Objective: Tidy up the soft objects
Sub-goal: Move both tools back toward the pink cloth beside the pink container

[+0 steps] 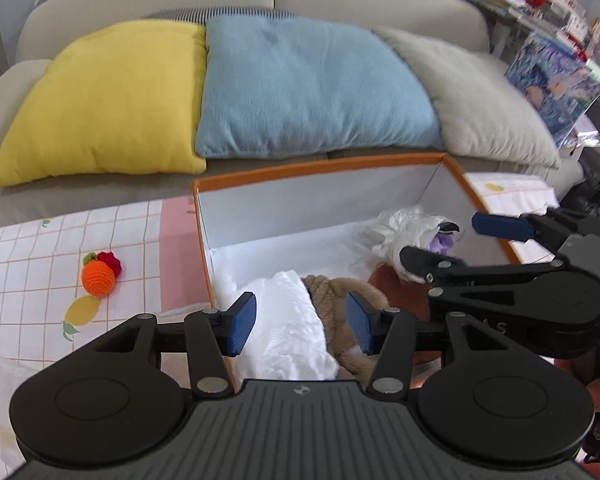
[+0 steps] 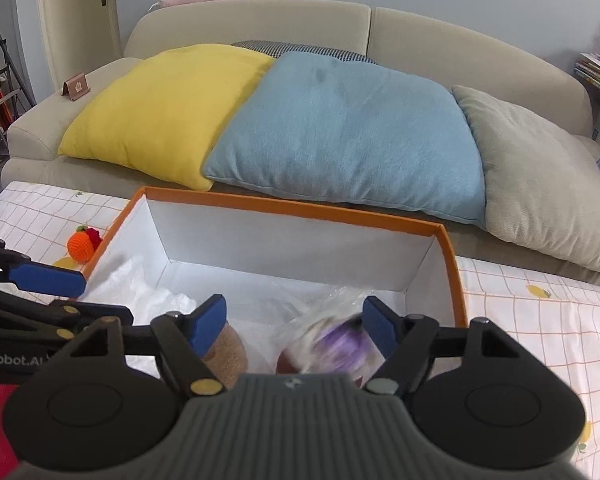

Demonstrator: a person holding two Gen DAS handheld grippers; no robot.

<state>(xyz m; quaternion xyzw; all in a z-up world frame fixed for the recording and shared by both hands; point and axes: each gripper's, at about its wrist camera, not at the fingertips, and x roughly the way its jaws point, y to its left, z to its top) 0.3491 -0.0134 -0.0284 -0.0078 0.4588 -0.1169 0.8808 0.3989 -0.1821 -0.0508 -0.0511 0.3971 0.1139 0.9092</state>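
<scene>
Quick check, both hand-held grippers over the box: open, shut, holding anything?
Left hand-held gripper: open, holding nothing, above the white soft item in the orange box.
Right hand-held gripper: open, holding nothing; blurred purple toy below.

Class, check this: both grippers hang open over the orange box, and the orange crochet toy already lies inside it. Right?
Not quite. The crochet toy lies outside the box, on the checked cloth, as the left wrist view shows. Both the left gripper and the right gripper are open over the box.
</scene>
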